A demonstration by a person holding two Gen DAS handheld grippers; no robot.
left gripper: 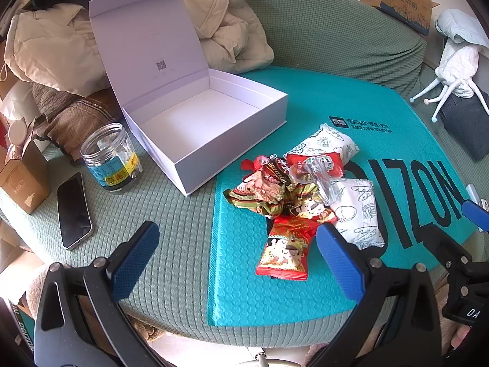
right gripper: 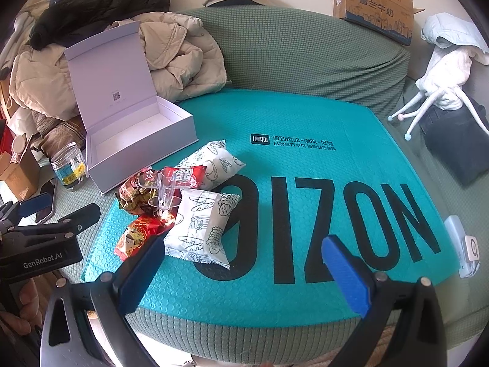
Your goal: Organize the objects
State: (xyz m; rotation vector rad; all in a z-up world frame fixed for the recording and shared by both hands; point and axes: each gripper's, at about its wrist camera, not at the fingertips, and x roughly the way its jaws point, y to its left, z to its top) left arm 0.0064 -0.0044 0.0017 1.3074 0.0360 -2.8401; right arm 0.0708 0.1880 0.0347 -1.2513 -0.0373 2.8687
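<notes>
Nearest us, our left gripper [left gripper: 237,249] and right gripper [right gripper: 244,260] both hang with jaws spread wide and nothing between them, over the near edge of the teal bubble mailer [left gripper: 275,299] that lies on the green-covered sofa seat [left gripper: 159,214]. Just beyond them, on the mailer, we see the heap of snack packets [left gripper: 293,195]: red and gold wrappers, two white bread-print packs and a clear plastic piece on top. Farther left stands the open white box [left gripper: 211,128], empty, its lid upright, with a clear jar [left gripper: 111,159] and a phone [left gripper: 73,211] to its left and beige jackets [left gripper: 226,30] behind.
</notes>
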